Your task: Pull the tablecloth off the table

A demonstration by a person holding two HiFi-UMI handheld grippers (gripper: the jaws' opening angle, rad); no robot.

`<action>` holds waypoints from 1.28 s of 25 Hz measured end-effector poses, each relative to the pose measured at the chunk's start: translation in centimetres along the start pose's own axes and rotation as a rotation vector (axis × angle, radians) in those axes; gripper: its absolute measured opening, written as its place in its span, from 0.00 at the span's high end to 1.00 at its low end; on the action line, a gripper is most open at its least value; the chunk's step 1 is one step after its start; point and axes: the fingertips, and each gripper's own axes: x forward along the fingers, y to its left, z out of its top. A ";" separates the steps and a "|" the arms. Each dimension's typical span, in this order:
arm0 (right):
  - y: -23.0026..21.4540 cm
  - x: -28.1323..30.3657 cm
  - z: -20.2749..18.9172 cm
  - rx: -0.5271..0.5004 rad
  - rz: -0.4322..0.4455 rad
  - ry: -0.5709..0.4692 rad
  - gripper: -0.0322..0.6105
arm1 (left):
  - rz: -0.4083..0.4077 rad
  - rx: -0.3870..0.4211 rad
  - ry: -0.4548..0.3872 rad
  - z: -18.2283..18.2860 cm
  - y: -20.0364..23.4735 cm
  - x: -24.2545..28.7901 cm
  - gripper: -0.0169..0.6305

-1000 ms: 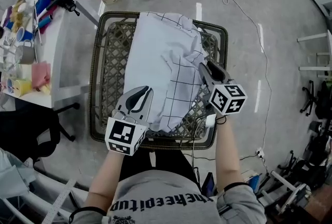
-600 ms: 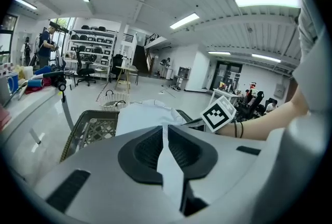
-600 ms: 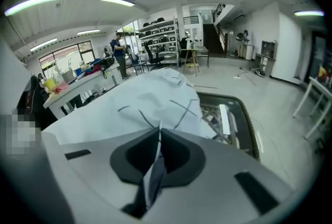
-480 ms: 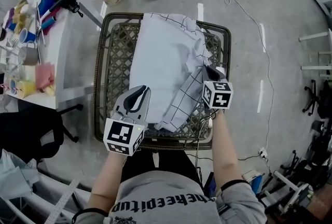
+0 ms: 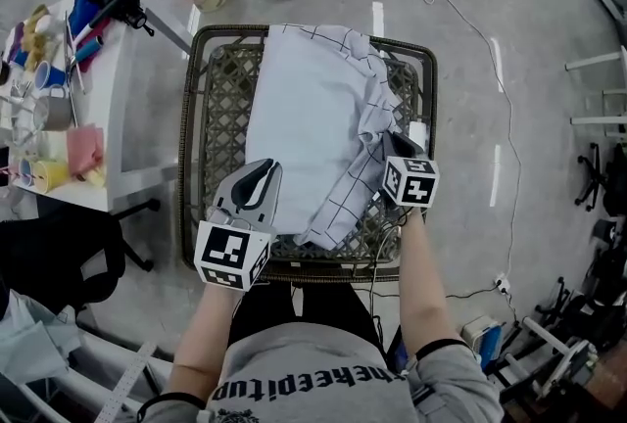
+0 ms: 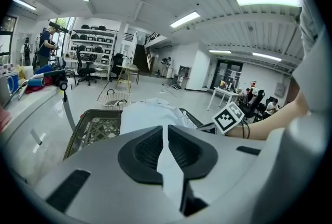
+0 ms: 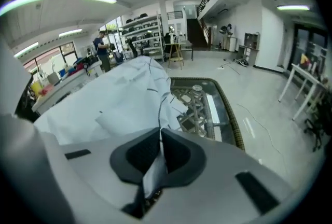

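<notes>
The left gripper (image 5: 261,174) clenches the tablecloth (image 5: 309,98) at 7 o'clock of the table (image 5: 211,108), the right gripper (image 5: 392,145) at 4 o'clock. Risk: thin folds may slip free or snag the lattice.

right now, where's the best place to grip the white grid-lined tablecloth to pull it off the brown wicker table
Probably its near edge, from the person's side: the white grid-lined tablecloth reaches that rim of the brown wicker table, where the left gripper and right gripper are shut on it.
</notes>
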 end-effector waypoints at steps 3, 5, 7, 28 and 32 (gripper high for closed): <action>0.7 -3.6 2.5 0.045 0.048 -0.132 0.91 | -0.003 0.001 -0.014 0.2 0.4 0.0 0.91; 2.2 -5.9 4.3 0.042 0.091 -0.206 0.91 | -0.002 0.006 -0.024 0.5 0.6 0.1 0.92; 4.3 -7.6 5.7 0.021 0.134 -0.252 0.92 | -0.005 0.014 -0.031 0.9 0.4 0.2 0.94; 10.6 -19.1 8.0 0.095 0.123 -0.472 0.93 | -0.178 0.086 -0.093 3.3 -2.1 -3.5 0.95; 13.9 -20.0 7.7 0.064 0.166 -0.479 0.94 | -0.229 0.109 -0.110 3.7 -3.1 -4.3 0.95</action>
